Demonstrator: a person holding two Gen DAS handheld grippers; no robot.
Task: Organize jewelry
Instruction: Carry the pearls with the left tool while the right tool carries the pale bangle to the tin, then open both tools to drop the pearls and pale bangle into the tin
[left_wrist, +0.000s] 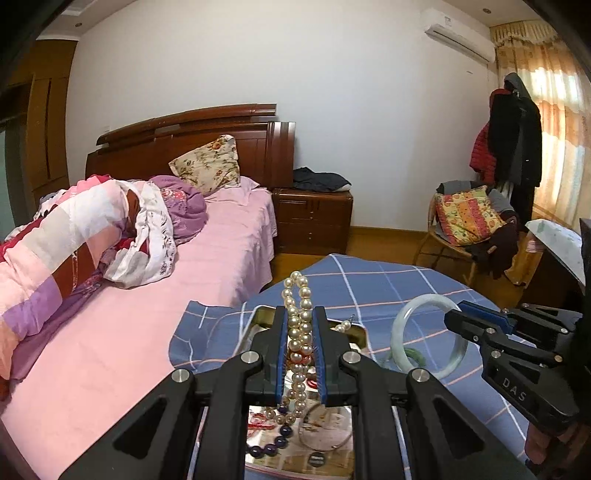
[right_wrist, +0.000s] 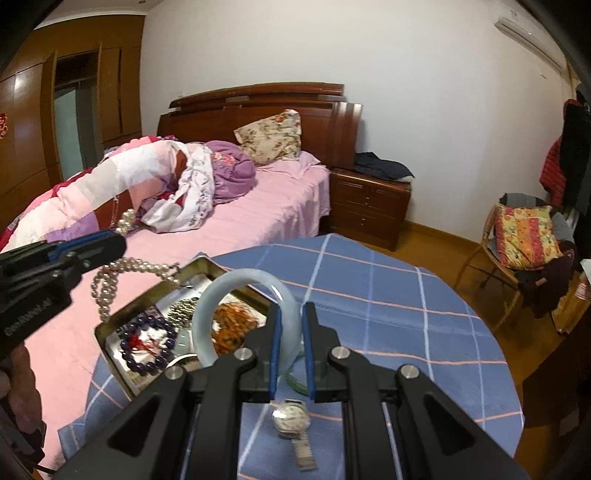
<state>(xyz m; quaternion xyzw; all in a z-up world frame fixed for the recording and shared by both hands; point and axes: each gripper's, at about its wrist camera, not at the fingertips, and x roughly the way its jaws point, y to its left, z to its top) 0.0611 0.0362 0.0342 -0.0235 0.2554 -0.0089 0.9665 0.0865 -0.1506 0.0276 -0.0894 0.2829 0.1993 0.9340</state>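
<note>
Partway through, I'd say; the tin (right_wrist: 110, 325) on the blue checked cloth (right_wrist: 388, 295) already has a purple bead bracelet (right_wrist: 147, 347), an orange tangle (right_wrist: 232, 325) and some dark beads in it, while a watch (right_wrist: 291, 424) lies out on the cloth, and a green ring (right_wrist: 295, 384) beside it; both look unsorted yet.

The left gripper (left_wrist: 300, 332) is nearly shut, pinching the pearls (left_wrist: 299, 325) along its blue pads; the strand loops up past the tips and hangs down over the tin; one end trails on the tin's rim.

The right gripper (right_wrist: 291, 343) is closed to a narrow gap on the pale bangle (right_wrist: 236, 280), held upright over the tin's near edge, clear of the cloth; neither piece is set down.
</note>
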